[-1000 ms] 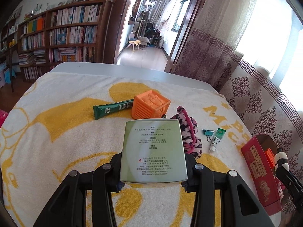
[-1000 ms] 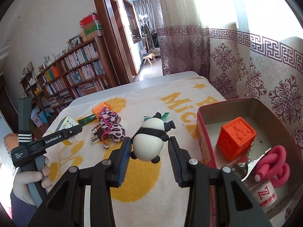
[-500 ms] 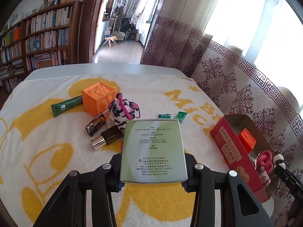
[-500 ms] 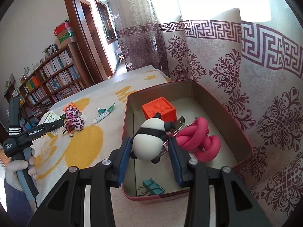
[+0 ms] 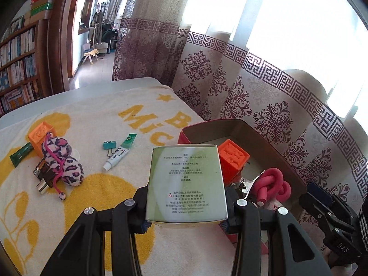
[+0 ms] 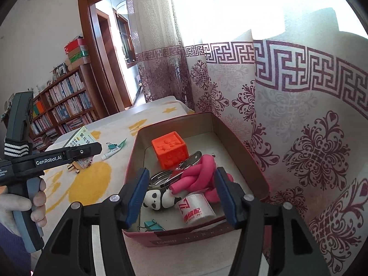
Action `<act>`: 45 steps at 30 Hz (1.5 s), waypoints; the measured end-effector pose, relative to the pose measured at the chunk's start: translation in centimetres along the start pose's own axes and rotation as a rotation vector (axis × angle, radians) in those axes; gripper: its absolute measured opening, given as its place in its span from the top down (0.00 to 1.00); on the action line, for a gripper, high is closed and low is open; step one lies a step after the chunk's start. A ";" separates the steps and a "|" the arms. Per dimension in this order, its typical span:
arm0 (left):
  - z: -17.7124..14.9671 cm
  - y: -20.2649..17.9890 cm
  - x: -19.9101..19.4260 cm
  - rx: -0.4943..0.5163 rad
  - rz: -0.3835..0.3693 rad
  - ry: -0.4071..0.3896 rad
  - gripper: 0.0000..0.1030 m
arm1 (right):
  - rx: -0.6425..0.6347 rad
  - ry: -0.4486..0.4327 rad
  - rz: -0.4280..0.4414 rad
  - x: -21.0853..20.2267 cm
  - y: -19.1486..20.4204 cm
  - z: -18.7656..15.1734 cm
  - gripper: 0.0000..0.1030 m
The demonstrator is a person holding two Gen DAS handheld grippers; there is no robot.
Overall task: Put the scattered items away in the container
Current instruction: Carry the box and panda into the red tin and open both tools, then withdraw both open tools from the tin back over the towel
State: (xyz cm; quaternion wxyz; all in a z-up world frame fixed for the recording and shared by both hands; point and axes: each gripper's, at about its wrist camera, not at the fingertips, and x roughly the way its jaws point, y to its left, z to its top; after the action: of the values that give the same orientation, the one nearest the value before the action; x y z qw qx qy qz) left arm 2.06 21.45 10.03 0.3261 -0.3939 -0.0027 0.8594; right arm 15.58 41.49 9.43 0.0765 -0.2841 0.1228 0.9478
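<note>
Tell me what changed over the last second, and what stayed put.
The right gripper carried the panda over the red box and let it go; its jaws are opening, nothing between them, and the panda lies inside by the white bottle. The left gripper brought the green carton toward the box, still clamped. The orange cube and pink foam twist inside stayed put.

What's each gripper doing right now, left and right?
Left gripper: shut on the pale green printed carton.
Right gripper: jaws opening, nothing gripped; small panda figurine lies below in the red box.
</note>
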 end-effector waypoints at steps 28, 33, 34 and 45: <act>0.5 -1.0 2.3 -0.014 0.013 0.019 0.19 | 0.096 0.029 0.026 0.8 -1.8 -0.5 0.32; -0.3 2.6 1.1 -0.060 0.073 0.007 0.19 | 0.082 0.018 0.045 0.7 -0.4 -0.1 0.27; -0.5 3.5 0.9 -0.077 0.084 0.006 0.19 | 0.076 0.018 0.050 0.8 0.0 -0.1 0.26; -3.2 14.2 -2.3 -0.290 0.243 -0.020 0.19 | -0.024 0.045 0.147 2.4 6.4 0.6 0.24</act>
State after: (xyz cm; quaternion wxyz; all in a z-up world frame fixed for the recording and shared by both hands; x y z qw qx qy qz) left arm -2.60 8.13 5.70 0.1597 -0.4257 -0.0819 0.8869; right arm 11.89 35.67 9.82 0.0004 -0.2964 0.1339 0.9456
